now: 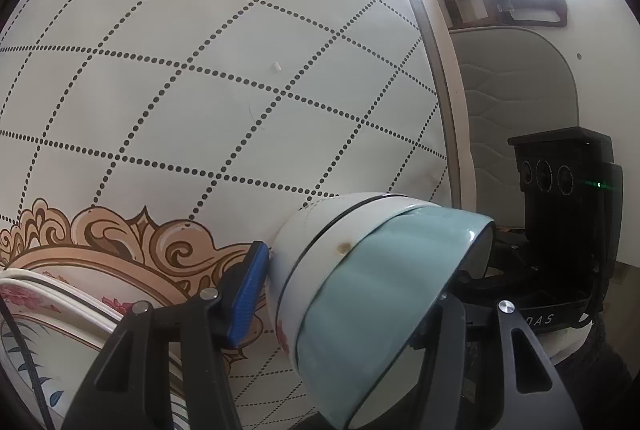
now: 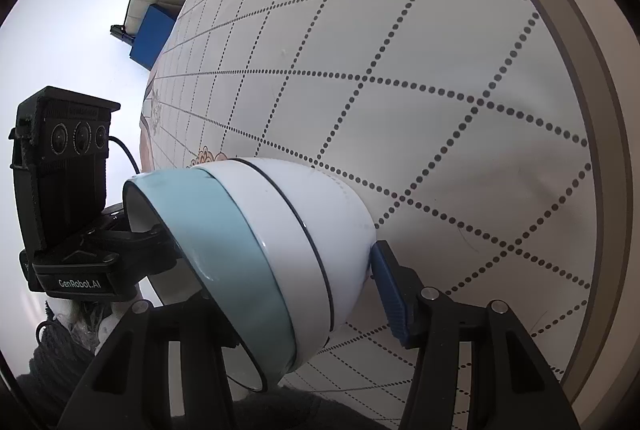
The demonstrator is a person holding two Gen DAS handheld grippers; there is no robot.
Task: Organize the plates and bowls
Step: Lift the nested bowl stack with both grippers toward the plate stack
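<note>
Two nested bowls fill the lower middle of both wrist views, tipped on their side: a pale blue bowl [image 1: 368, 294] sits inside a white bowl [image 1: 316, 250] that has a thin dark line around its rim. The stack is gripped from opposite sides by both tools, over the edge of a round tabletop [image 1: 224, 78] covered in a white cloth with a dotted diamond grid.

In the left wrist view, the left tool [image 1: 352, 290] stands about half open with the stack between its fingers. Its blue pad [image 1: 248, 294] at 8 o'clock presses the white bowl's base; the other finger goes into the blue bowl's mouth at 4 o'clock, where the contact itself is hidden, so it is probably gripping the rim. At 3 o'clock the right tool's black body reaches in toward the same bowls.

In the right wrist view, the right tool [image 2: 276, 270] is likewise about half open around the stack. Its blue pad [image 2: 390, 290] at 4 o'clock touches the white bowl's base, and its other finger is hidden behind the blue bowl.

A floral plate [image 1: 44, 302] lies on the tabletop at 8 o'clock in the left view, well apart from the bowls. A pale padded chair [image 1: 520, 90] stands beyond the tabletop's edge at 2 o'clock.
</note>
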